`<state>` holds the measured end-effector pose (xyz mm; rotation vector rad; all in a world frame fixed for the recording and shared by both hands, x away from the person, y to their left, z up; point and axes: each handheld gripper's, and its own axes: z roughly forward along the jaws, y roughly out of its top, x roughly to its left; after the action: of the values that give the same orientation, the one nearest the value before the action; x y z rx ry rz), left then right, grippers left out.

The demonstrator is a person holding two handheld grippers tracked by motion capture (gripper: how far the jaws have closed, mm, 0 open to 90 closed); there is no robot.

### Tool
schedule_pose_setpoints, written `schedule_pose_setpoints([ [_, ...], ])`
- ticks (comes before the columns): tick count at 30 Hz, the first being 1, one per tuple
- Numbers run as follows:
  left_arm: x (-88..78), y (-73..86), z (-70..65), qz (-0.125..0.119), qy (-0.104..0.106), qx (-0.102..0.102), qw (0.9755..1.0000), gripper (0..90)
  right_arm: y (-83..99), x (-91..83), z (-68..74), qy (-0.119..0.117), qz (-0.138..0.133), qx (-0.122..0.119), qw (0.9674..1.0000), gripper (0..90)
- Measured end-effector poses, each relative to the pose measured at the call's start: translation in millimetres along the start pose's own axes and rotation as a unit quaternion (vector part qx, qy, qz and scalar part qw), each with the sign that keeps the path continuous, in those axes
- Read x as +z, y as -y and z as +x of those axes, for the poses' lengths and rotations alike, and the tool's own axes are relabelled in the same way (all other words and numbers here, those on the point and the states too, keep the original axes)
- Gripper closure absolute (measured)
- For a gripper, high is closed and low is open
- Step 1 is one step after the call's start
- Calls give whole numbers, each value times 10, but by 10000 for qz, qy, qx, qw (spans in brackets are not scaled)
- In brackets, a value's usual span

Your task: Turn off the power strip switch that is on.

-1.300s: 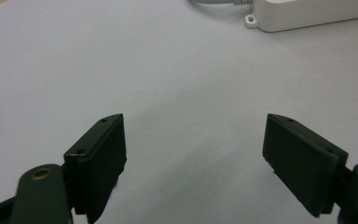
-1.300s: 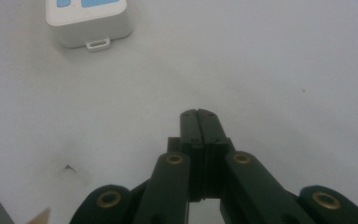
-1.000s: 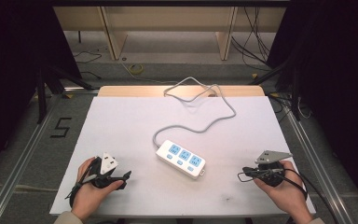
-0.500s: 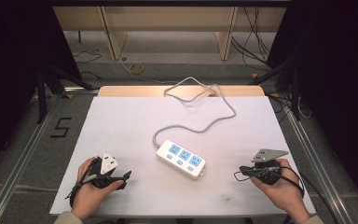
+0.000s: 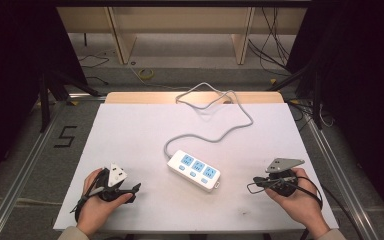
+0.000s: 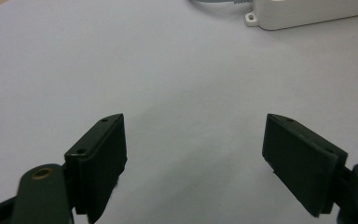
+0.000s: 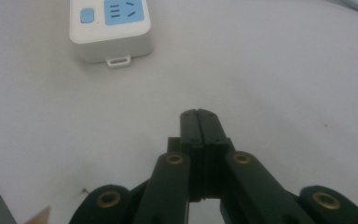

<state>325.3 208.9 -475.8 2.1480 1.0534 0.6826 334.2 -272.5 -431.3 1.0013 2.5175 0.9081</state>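
Note:
A white power strip (image 5: pixel 194 170) with blue sockets lies in the middle of the white table (image 5: pixel 145 130). Its grey cable (image 5: pixel 230 127) loops toward the far edge. My left gripper (image 5: pixel 132 190) rests near the front left, held in a hand and pointing right toward the strip. In the left gripper view its jaws (image 6: pixel 196 126) stand wide open over bare table, with the strip's end (image 6: pixel 307 11) far ahead. My right gripper (image 5: pixel 256 183) sits at the front right, pointing left. In the right gripper view its jaws (image 7: pixel 199 114) are pressed together with nothing between them, and the strip's end (image 7: pixel 109 28) lies ahead.
The table's wooden far edge (image 5: pixel 145 97) borders a floor strewn with cables (image 5: pixel 145 74). Metal rails (image 5: pixel 25 165) run along both sides of the table. A "5" marking (image 5: pixel 65 136) is on the floor at the left.
The right gripper has edged slightly to the left. The left hand and the power strip have stayed put.

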Motion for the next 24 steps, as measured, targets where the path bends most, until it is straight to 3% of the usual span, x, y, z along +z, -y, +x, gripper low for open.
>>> schedule_pose_setpoints([
  [24,5,-3,-5,6,-13,19,10000,219,-166,64,74,-77,22,-206,9998,900],
])
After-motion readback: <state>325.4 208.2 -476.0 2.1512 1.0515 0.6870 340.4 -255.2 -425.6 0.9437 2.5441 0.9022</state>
